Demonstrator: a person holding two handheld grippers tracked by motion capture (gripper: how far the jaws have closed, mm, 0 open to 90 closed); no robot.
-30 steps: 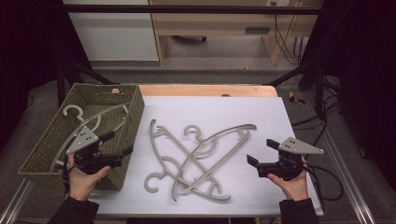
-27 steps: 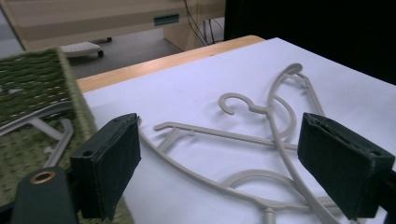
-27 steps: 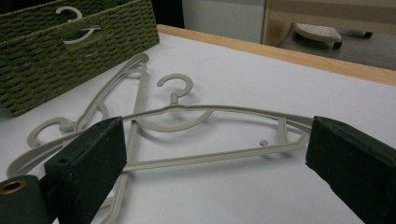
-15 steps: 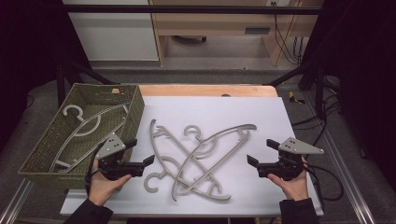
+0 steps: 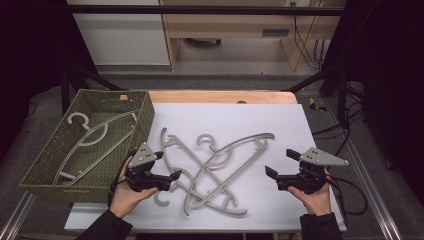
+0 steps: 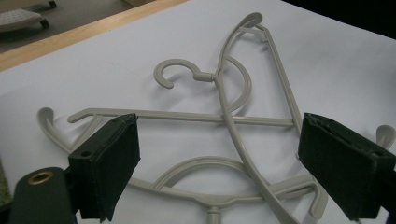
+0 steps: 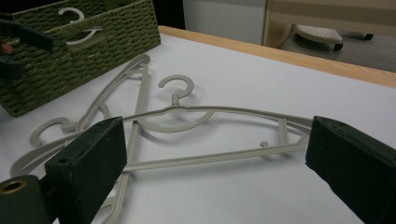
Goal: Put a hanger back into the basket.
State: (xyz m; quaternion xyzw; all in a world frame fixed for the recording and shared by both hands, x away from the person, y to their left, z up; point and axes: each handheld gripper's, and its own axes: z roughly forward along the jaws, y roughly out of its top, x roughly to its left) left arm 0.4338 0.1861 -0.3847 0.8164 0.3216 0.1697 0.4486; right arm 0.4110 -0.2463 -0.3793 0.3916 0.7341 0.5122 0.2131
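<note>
Beneath both our grippers lies the white table top [image 5: 310, 125], with a strip of bare wood along its far edge. Just to the left of our left gripper [image 5: 169, 166] sits the green woven basket [image 5: 142, 117], its near corner touching close beside our left hand [image 5: 126, 192]; inside it lies one grey hanger [image 5: 90, 140] flat on the bottom. Directly ahead of the left gripper, and between it and our right gripper [image 5: 280, 162], we see a heap of grey plastic hangers [image 5: 215, 167] crossing over one another on the white surface, hooks pointing different ways. In the left gripper view the heap [image 6: 224, 140] lies right in front of and partly between the jaws, which stand wide apart with nothing gripped. In the right gripper view the jaws are likewise spread wide and empty, a long curved hanger [image 7: 210, 116] stretching across just beyond them, the basket [image 7: 93, 51] farther off to the upper left. Our right hand [image 5: 312, 197] holds its gripper near the table's right side, well apart from the heap.
</note>
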